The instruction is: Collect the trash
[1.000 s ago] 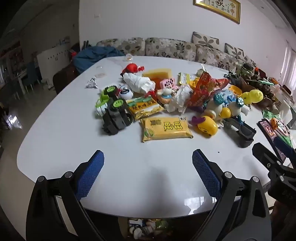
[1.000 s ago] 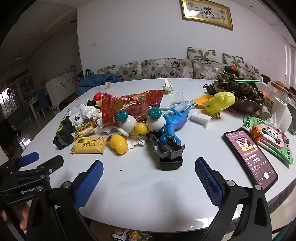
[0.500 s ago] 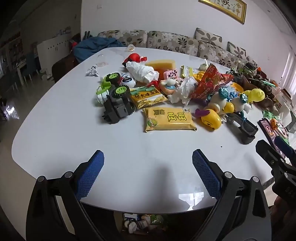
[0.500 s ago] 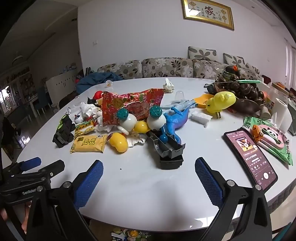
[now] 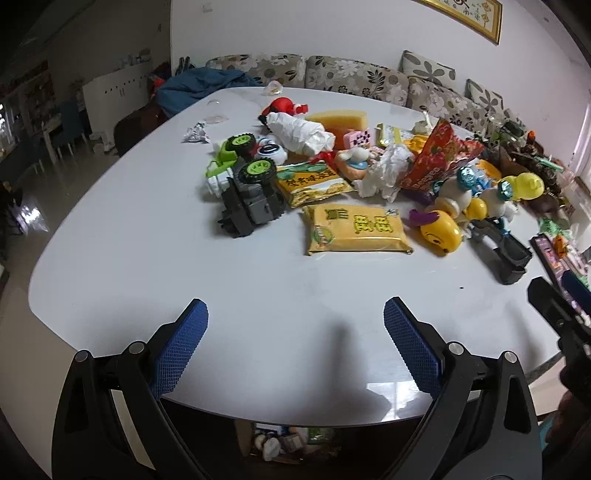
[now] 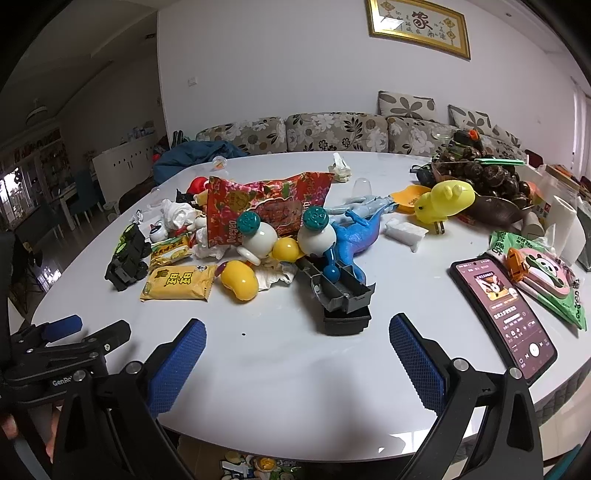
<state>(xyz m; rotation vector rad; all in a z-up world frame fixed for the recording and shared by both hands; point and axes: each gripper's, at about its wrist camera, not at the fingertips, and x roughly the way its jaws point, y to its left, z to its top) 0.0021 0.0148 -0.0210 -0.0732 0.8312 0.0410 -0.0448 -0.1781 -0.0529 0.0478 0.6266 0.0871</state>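
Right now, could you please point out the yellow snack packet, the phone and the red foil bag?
yellow snack packet (image 5: 356, 230), left wrist view, middle of its printed face.
phone (image 6: 504, 304), right wrist view, centre of its lit screen.
red foil bag (image 6: 266, 201), right wrist view, centre of its front.

White walls, floral sofa (image 6: 332, 133), framed pic (image 6: 419, 27), maybe window rt.

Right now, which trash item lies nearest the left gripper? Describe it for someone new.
On the white table, find the toy pile's near edge. The flat yellow snack packet lies there, between the grey toy truck and the yellow bean-shaped toy; it alone lies clear of the pile.
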